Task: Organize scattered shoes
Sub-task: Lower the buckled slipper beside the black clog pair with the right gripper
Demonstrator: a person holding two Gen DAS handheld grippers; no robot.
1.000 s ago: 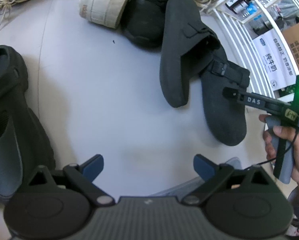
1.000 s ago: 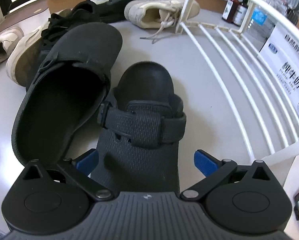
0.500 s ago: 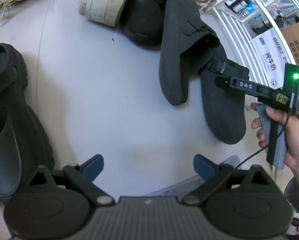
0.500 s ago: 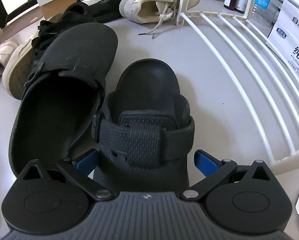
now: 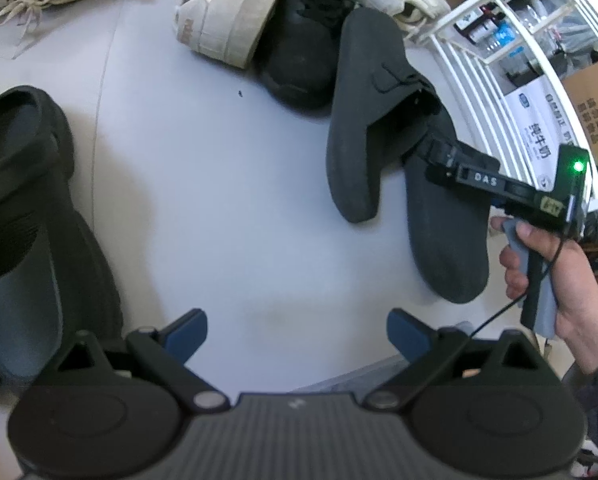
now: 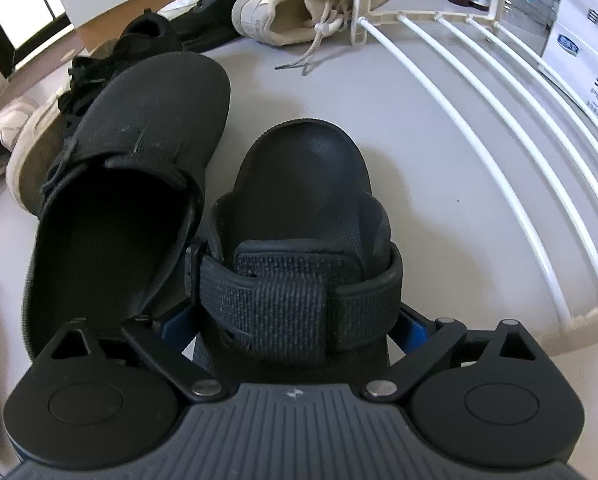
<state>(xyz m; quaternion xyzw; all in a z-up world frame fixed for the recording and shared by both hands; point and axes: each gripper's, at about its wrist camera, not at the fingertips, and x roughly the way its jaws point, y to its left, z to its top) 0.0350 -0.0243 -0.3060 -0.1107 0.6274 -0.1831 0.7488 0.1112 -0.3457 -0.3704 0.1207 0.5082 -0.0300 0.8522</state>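
shoe sort: strap sandal, item in hand's reach

item: black strap sandal (image 6: 299, 216), lying flat on the grey floor (image 5: 203, 184), toe pointing away from the right gripper (image 6: 295, 320), long axis running straight along the gripper's line of sight. the strap end is sitting between the two blue fingertips (image 6: 175, 326), one on each side of the sole; jaws are standing apart, w/ fingers mostly hidden behind the strap, so contact can't be confirmed. judging: closing across the width is the coming step, no turning needed.

nearer hand: right. left gripper (image 5: 295, 332) is hovering over bare floor, jaws wide apart, holding nothing, well apart from the sandal.

look: dark rubbery footbed w/ fine texture, woven fabric strap w/ a side buckle, open toe. probably light and a bit floppy at the toe.

neighbours: black clog (image 6: 127, 184) is leaning on its side, touching the sandal's left edge; may be dragging along if the sandal is lifting. white rack (image 6: 479, 92) is lying just beside on the right. white sneaker (image 6: 311, 8) and other shoes are lying beyond. big dark slide (image 5: 23, 216) is sitting near the left gripper.
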